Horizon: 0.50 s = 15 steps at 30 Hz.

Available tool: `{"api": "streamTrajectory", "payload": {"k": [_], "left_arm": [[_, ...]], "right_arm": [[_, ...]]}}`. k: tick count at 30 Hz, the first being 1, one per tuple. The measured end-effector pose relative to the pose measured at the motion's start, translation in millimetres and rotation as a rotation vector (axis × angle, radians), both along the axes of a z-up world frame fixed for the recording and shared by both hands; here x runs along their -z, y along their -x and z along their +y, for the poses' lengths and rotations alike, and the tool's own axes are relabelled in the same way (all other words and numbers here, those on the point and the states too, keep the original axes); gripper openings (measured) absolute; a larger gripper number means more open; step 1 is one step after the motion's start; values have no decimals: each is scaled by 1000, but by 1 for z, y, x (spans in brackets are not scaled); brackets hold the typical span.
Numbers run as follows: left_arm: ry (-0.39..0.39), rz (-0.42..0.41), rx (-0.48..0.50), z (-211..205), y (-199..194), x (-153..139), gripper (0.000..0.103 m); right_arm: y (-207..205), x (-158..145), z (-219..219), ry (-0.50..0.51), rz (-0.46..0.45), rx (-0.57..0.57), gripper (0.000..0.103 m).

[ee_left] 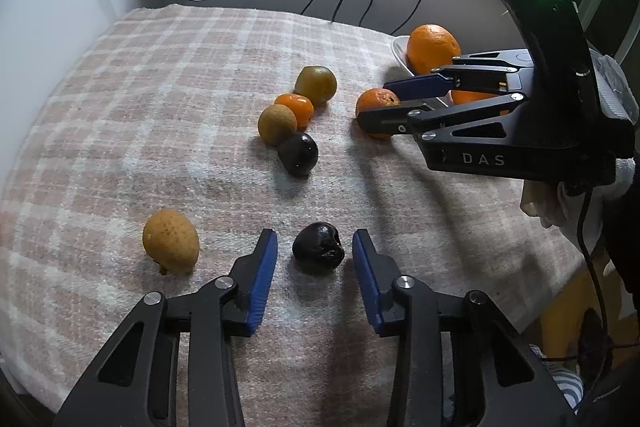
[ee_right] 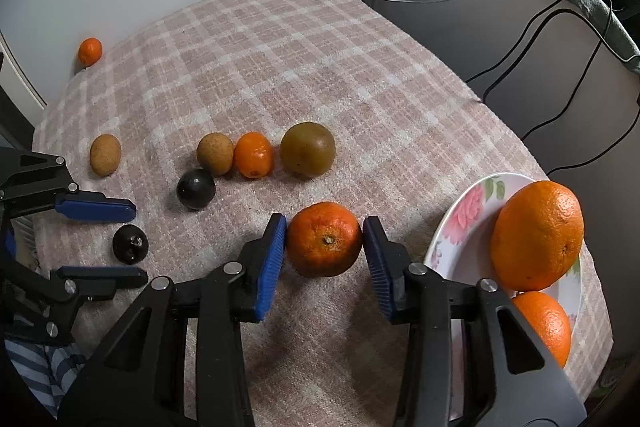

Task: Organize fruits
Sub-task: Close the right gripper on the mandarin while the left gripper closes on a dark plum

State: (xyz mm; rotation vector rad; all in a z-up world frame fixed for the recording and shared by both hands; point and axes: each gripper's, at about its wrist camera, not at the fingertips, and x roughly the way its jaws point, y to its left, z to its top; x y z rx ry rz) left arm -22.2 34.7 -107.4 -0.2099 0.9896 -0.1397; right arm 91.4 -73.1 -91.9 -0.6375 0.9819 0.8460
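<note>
Left wrist view: left gripper [ee_left: 315, 251] low over the checked cloth [ee_left: 160, 87], jaws apart, blue pads either side of a dark wrinkled fruit [ee_left: 318, 247] with a gap on both sides, no contact. Speckled yellow fruit [ee_left: 171, 246] lies on the cloth to its left. Farther out, a cluster touching or nearly so: second dark fruit [ee_left: 298, 153], tan round fruit [ee_left: 277, 125], small tangerine [ee_left: 296, 109], greenish-brown fruit [ee_left: 316, 84]. Right gripper [ee_left: 384, 103] reaches in from the right, its fingers around a mandarin [ee_left: 374, 105]. Beyond it a large orange [ee_left: 433, 49] sits on a white plate [ee_left: 398, 51]. Right wrist view: right gripper [ee_right: 325, 241] has both blue pads against the sides of the mandarin [ee_right: 324, 239], clamped on it just above or on the cloth; cannot tell which. Floral plate [ee_right: 460, 223] just to the right carries the large orange [ee_right: 538, 235] and a second orange [ee_right: 544, 323] nearer the camera. Left gripper [ee_right: 116, 241] shows at the left edge, fingers spread around the dark wrinkled fruit [ee_right: 130, 243]. A lone small tangerine [ee_right: 89, 51] sits at the far left edge of the cloth, well apart.
</note>
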Motion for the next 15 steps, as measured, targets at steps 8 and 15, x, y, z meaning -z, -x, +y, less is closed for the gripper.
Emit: {"api": "streamTrajectory", "payload": {"k": [8,15], "left_arm": [[11,-5,-10,0,1,-1,24],[17,-7,-14,0,2,-2,24]], "right_arm": [[-2,-2,-3,-33,15,20,41],[-2,-10,-8,-72,16,39,41]]}}
